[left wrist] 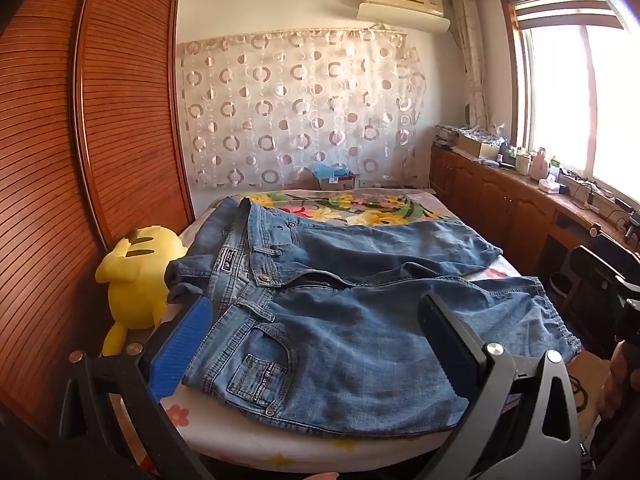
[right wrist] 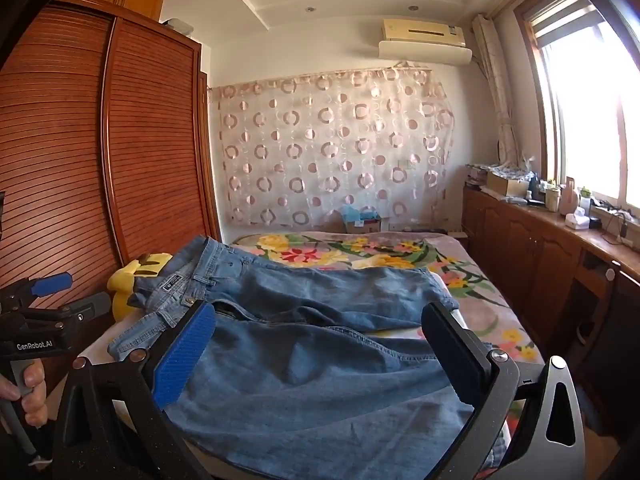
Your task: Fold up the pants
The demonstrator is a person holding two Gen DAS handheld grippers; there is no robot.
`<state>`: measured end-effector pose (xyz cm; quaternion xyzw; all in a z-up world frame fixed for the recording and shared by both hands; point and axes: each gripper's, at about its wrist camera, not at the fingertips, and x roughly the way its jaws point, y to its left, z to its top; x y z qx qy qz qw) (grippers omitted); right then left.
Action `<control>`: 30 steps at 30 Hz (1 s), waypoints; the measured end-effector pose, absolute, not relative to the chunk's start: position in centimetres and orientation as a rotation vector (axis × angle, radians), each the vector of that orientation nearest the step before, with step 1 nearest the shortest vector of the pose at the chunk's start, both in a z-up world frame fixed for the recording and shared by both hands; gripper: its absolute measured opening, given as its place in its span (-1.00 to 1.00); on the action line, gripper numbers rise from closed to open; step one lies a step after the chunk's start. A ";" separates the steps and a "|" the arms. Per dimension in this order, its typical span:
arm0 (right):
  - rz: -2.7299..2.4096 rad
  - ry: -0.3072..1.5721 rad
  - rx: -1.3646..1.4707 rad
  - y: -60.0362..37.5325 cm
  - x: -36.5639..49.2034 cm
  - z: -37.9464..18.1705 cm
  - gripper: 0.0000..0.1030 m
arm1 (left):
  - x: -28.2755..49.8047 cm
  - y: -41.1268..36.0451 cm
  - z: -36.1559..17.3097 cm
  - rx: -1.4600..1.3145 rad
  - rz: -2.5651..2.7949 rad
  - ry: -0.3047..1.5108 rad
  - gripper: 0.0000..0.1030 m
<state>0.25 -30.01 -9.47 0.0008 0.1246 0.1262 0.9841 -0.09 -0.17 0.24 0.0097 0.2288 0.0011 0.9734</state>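
Faded blue denim pants (left wrist: 332, 312) lie spread flat on the flowered bed (left wrist: 360, 204), waistband at left. Both the left gripper (left wrist: 316, 336) and right gripper (right wrist: 320, 344) hover above them with jaws wide, holding nothing. A clean first fold likely needs waistband and hem pinched together, the far leg brought evenly over the near one.

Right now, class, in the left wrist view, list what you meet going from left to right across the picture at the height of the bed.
Wooden wardrobe → yellow plush toy → blue jeans spread on the bed → wooden cabinets under the window.
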 end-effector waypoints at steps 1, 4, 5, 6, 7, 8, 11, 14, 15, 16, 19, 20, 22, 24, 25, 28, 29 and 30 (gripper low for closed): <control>0.255 0.252 0.002 -30.0 0.3 -9.5 0.99 | -0.1 -0.1 0.3 0.020 0.002 0.462 1.00; 0.255 0.252 0.004 -29.9 0.2 -9.5 1.00 | -0.1 -0.3 0.4 0.020 0.003 0.459 1.00; 0.254 0.253 0.003 -29.9 0.2 -9.5 1.00 | -0.1 -0.3 0.5 0.020 0.004 0.459 1.00; 0.252 0.252 0.002 -29.9 0.2 -9.5 1.00 | -0.2 -0.2 0.4 0.019 0.004 0.458 1.00; 0.250 0.250 -0.001 -29.9 0.1 -9.5 0.99 | -0.1 -0.2 0.4 0.019 0.003 0.457 1.00; 0.252 0.249 -0.002 -29.9 0.1 -9.5 0.99 | 0.0 -0.5 0.5 0.019 0.002 0.457 1.00; 0.256 0.254 0.003 -29.9 0.1 -9.6 0.99 | -0.1 -0.5 0.5 0.020 0.003 0.456 1.00; 0.256 0.254 0.005 -30.0 0.2 -9.6 1.00 | -0.1 -0.6 0.6 0.021 0.004 0.453 1.00; 0.257 0.255 0.007 -30.0 0.2 -9.6 1.00 | -0.1 -0.6 0.6 0.020 0.004 0.452 1.00; 0.257 0.256 0.009 -30.0 0.2 -9.7 1.00 | -0.1 -0.8 0.8 0.021 0.004 0.451 1.00; 0.257 0.259 0.013 -30.1 0.3 -9.7 1.00 | -0.5 -0.6 1.4 0.020 0.002 0.440 1.00; 0.256 0.261 0.015 -30.1 0.4 -9.7 1.00 | -0.5 -0.7 1.6 0.019 0.002 0.439 1.00; 0.256 0.262 0.017 -30.2 0.4 -9.7 1.00 | -0.6 -0.6 1.6 0.021 0.003 0.439 1.00; 0.256 0.261 0.017 -30.2 0.4 -9.7 1.00 | -0.6 -0.6 1.6 0.022 0.002 0.439 1.00; 0.255 0.260 0.017 -30.1 0.4 -9.7 1.00 | -0.6 -0.6 1.5 0.021 0.003 0.439 1.00; 0.255 0.259 0.017 -30.1 0.3 -9.7 0.99 | -0.6 -0.6 1.7 0.020 0.002 0.439 1.00; 0.254 0.259 0.017 -30.1 0.3 -9.7 0.99 | -0.6 -0.6 1.5 0.020 0.003 0.437 1.00; 0.255 0.259 0.017 -30.1 0.3 -9.7 0.99 | -0.6 -0.6 1.5 0.021 0.004 0.438 1.00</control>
